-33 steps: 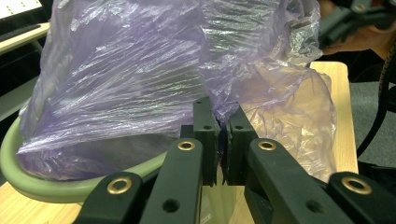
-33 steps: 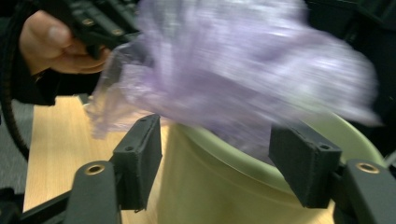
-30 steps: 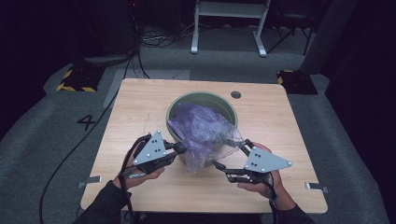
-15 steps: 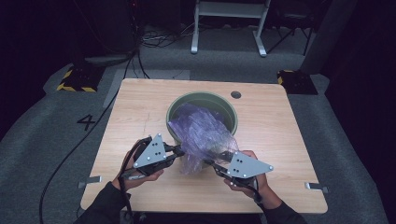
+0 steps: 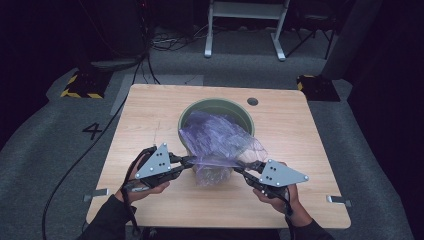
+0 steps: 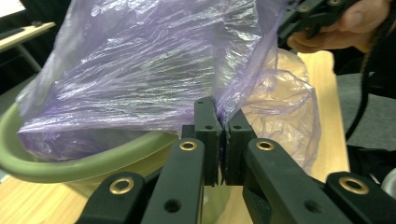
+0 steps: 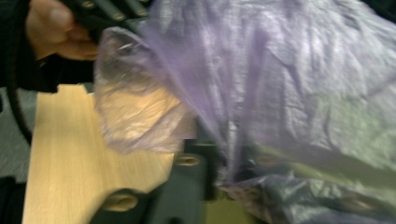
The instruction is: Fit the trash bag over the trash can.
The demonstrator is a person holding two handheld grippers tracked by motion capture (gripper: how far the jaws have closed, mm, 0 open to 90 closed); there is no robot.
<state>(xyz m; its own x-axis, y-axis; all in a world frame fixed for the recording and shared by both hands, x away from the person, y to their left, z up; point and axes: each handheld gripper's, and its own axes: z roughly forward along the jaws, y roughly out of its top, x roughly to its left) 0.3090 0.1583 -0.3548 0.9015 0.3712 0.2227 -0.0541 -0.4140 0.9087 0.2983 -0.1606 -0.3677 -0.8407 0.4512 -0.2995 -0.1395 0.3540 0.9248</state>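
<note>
Pretty dark room. Grey carpet (image 5: 60, 150) with a "4" (image 5: 93, 131) marked on it, light wooden table (image 5: 150, 115) in the middle, white frame legs (image 5: 245, 25) at the back, cables (image 5: 165, 42) and yellow-black striped blocks (image 5: 80, 86) on the floor.

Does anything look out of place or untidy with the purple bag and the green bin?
Yes. The purple bag is not fitted over the green bin: part hangs crumpled outside its near rim, above the table, pinched by the left tool.
</note>
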